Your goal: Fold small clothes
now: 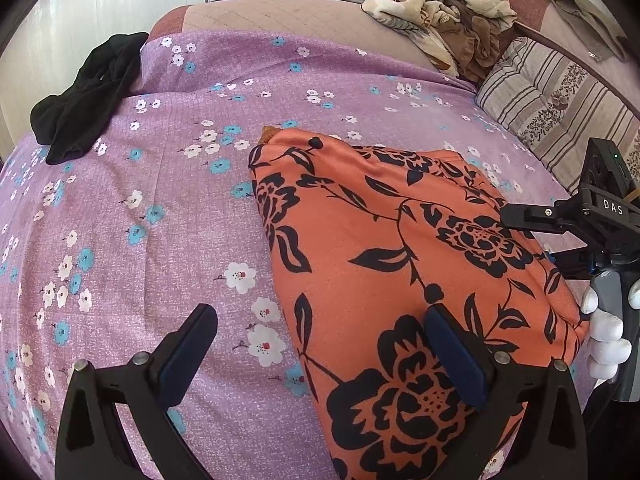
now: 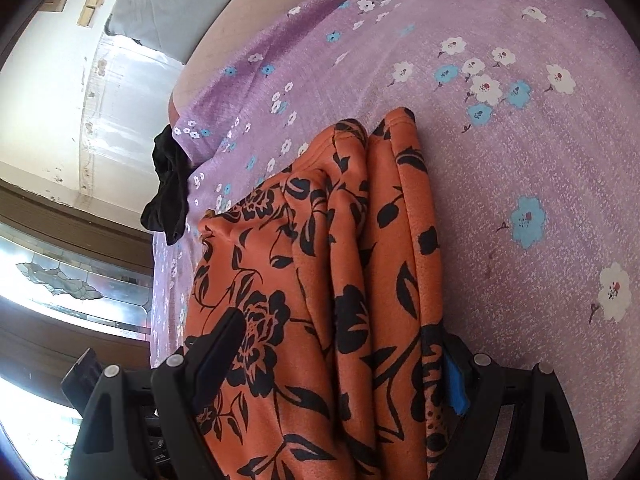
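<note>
The near end of the orange black-flowered folded garment (image 1: pixel 384 264) runs off the bottom of both views. In the right wrist view its layers cover the right finger (image 2: pixel 454 384) of the right claw (image 2: pixel 340 356).

A purple flower-printed bed sheet (image 1: pixel 180 208) covers the bed. A crumpled black cloth (image 1: pixel 80 116) lies at its far left edge, a striped cushion (image 1: pixel 552 116) at the right.

Both claws stand spread. The garment lies flat between the right claw's fingers, unpinched. The left claw (image 1: pixel 320 344) hovers at its left edge; one finger (image 1: pixel 456 356) is over the cloth.
</note>
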The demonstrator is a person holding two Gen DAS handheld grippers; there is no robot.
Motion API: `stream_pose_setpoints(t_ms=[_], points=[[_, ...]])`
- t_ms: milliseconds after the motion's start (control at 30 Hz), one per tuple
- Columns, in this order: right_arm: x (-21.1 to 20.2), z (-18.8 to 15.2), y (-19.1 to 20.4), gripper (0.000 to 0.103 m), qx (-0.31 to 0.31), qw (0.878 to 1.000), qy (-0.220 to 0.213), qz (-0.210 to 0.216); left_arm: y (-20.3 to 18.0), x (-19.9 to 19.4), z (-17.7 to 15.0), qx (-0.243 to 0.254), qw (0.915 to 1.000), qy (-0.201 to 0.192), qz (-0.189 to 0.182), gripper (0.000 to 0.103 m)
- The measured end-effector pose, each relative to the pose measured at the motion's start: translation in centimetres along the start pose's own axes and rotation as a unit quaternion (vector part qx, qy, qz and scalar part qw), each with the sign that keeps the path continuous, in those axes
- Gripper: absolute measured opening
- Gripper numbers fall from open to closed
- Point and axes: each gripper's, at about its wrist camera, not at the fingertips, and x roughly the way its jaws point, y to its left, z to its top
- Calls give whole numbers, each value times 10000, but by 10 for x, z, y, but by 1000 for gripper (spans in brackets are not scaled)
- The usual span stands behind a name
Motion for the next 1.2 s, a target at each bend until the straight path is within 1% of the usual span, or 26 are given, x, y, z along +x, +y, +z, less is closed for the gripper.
stream_pose_setpoints(t_ms=[333,600,1067,1167,1200], points=[[-4,-2,-4,87,9,10000,31,92,-2,1,1,16,10000,-8,-12,103],[-5,-1,-6,87,-23,9999,64,134,-4,-1,1,117,9999,-44,69,103],[-10,-6,-15,87,0,9996,3,282,-1,-1,1,72,9999,-40,87,103],[-12,-8,-17,86,-30,9995,1,321,0,0,1,41,10000,-20,18,103],[-14,-10,-17,83,-37,9995,-20,311,1,0,1,19,10000,-7,-50,103]])
